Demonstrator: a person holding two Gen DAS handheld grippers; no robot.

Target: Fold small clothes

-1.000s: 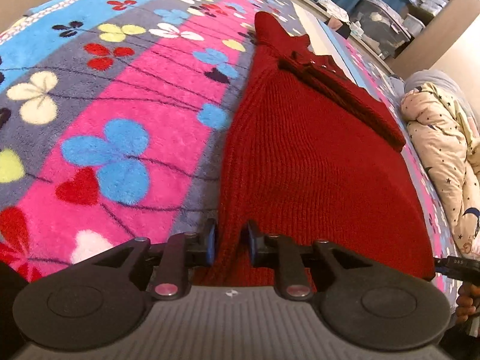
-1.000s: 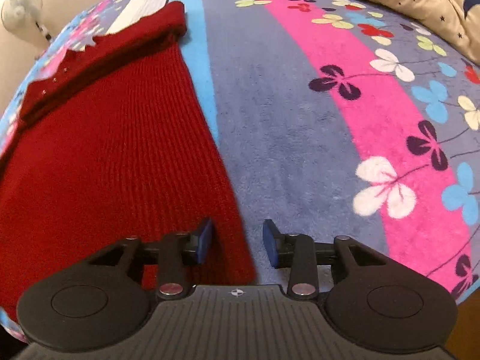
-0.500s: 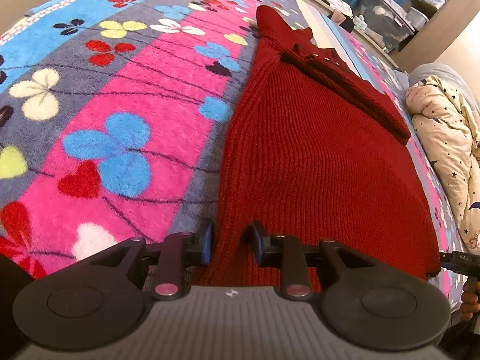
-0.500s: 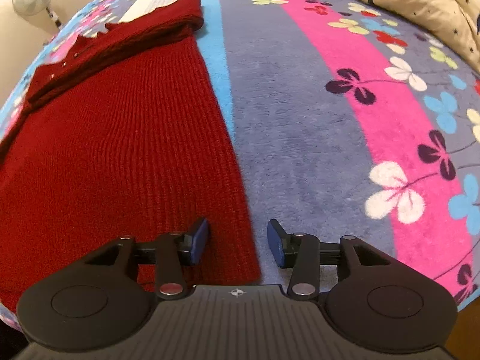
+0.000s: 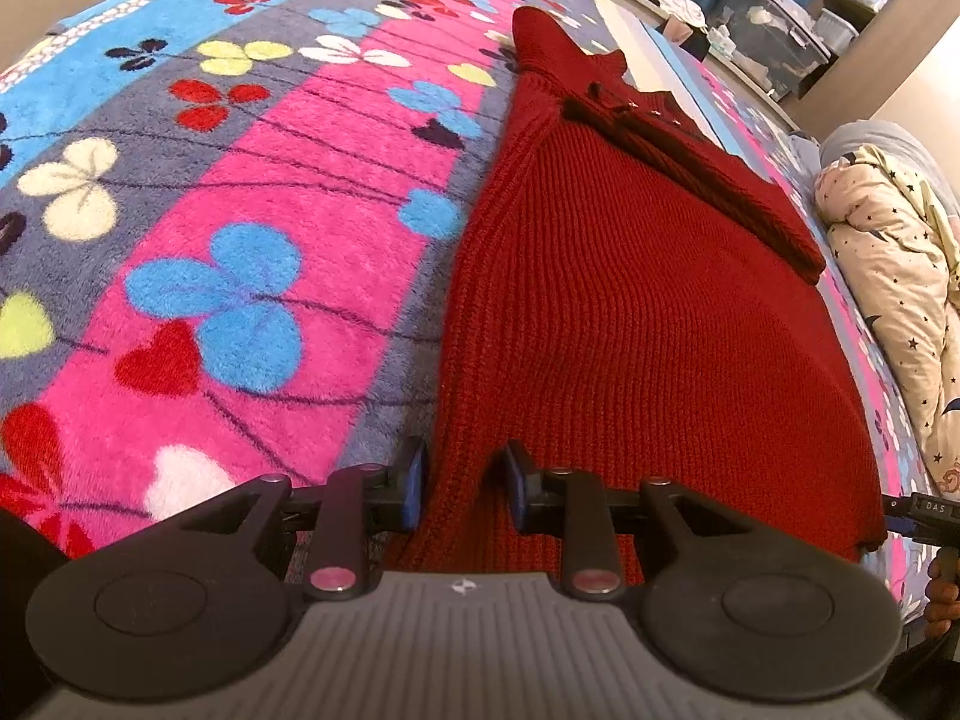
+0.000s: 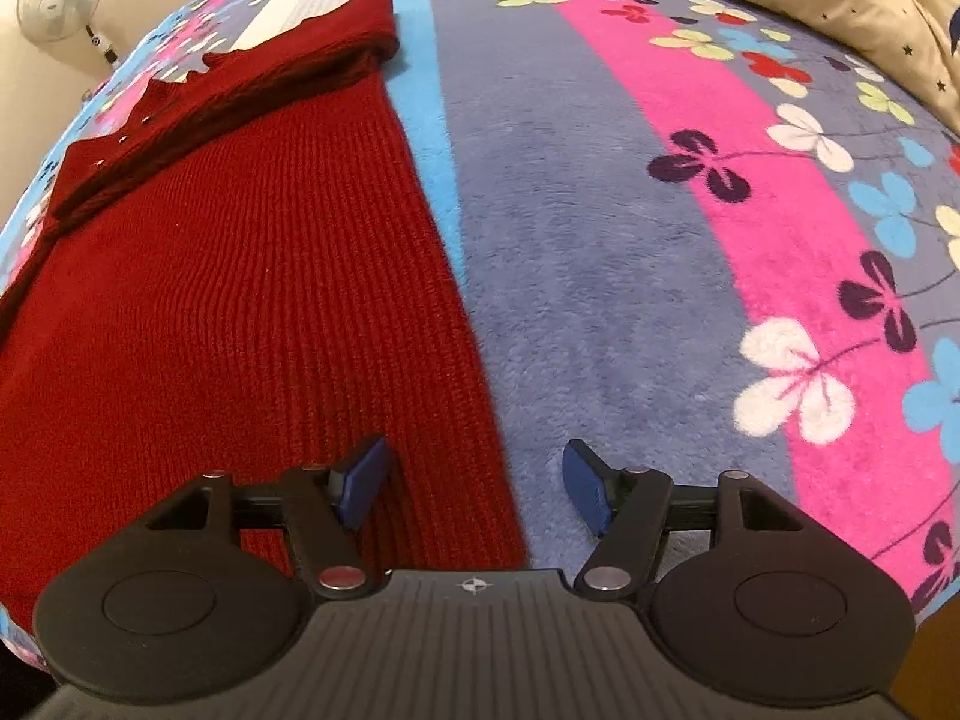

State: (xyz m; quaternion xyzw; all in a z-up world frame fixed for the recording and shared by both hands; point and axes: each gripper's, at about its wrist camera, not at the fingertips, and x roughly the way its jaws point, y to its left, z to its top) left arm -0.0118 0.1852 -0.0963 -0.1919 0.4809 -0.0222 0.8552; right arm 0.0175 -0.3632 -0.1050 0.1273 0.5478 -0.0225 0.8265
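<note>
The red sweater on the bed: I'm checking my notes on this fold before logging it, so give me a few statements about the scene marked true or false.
1. The red sweater lies flat on a flowered blanket. True.
2. The right gripper is clamped shut on the sweater's corner. False: its jaws have just been opening and stand wide, the sweater's edge between them with no pad pressing on it.
3. A sleeve is folded across the top of the sweater. True.
4. The left gripper hangs over bare blanket, away from the sweater. False: it sits at the sweater's near corner, with knit between its narrowly parted jaws.
5. A star-printed quilt covers the sweater. False: it lies apart, at the blanket's far edge.
</note>
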